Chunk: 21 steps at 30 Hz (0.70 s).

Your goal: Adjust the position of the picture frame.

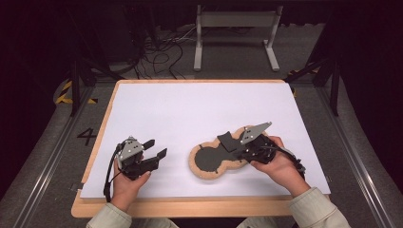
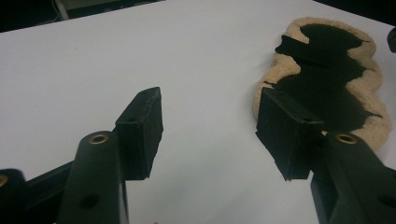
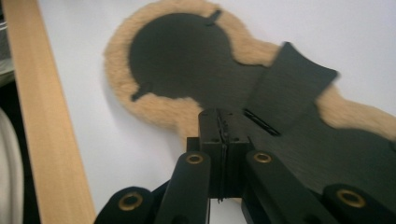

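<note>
Two hand-held grippers work over a white sheet [image 1: 199, 109] that covers a wooden table [image 1: 190, 208]. Between them, nearer the right hand, lies a peanut-shaped fleece pad [image 1: 203, 172] with a tan woolly rim and a black backing, fuzzy side down. A small black flap [image 1: 227, 141] stands up from the backing near the pad's narrow waist.

The right gripper [image 3: 223, 135] has its jaws clenched flat together. In the right gripper view a thin black edge runs between the pads, so it appears to pinch the backing or the flap's base (which of the two is hard to tell). The flap [image 3: 289, 86] rises just beyond the tips.

The left gripper [image 1: 154, 148] rests on the sheet to the left of the pad, apart from it, with its jaws spread wide and nothing between them. In the left gripper view the pad [image 2: 322, 79] lies just past the right-hand jaw.

The step in hand seems to be lifting or folding the pad by its backing. To do it well, the right hand should keep its pinch firm and raise slowly, since thin material can slip out of flat jaws. The left gripper would do best to slide in low and take the woolly rim at the round end, so the pad stays level and does not drag across the sheet.
</note>
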Tool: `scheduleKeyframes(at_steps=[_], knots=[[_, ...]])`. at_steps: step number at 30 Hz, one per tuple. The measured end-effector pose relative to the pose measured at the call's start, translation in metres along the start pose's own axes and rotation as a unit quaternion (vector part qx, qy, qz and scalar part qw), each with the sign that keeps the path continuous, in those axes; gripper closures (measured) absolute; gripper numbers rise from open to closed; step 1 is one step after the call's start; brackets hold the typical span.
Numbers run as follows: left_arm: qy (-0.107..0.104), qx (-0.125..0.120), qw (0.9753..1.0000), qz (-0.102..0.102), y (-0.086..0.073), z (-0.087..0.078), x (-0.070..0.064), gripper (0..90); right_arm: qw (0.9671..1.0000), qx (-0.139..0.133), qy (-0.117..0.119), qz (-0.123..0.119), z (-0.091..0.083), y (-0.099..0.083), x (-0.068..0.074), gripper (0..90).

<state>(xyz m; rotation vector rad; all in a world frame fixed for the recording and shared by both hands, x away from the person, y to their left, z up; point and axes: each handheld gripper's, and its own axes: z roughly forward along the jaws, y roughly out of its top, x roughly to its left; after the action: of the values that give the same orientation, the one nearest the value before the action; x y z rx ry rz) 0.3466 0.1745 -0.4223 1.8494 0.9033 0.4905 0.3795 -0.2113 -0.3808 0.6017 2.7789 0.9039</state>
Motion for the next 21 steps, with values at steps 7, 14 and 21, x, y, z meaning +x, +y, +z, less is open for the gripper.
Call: scheduleKeyframes(at_steps=[7, 14, 21], knots=[[-0.001, 0.002, 1.0000, 0.001, 0.000, 0.000, 0.000, 41.2, 0.9987, 0.027, 0.020, -0.038, 0.014, 0.010, 0.022, 90.0], [-0.005, 0.004, 1.0000, -0.002, 0.000, 0.002, 0.000, 41.0, 0.9961, 0.055, 0.038, -0.058, 0.026, 0.007, 0.034, 90.0], [-0.006, 0.007, 1.0000, -0.002, -0.001, 0.002, 0.000, 41.0, 0.9952, 0.087, 0.030, -0.032, 0.026, -0.006, 0.029, 90.0]])
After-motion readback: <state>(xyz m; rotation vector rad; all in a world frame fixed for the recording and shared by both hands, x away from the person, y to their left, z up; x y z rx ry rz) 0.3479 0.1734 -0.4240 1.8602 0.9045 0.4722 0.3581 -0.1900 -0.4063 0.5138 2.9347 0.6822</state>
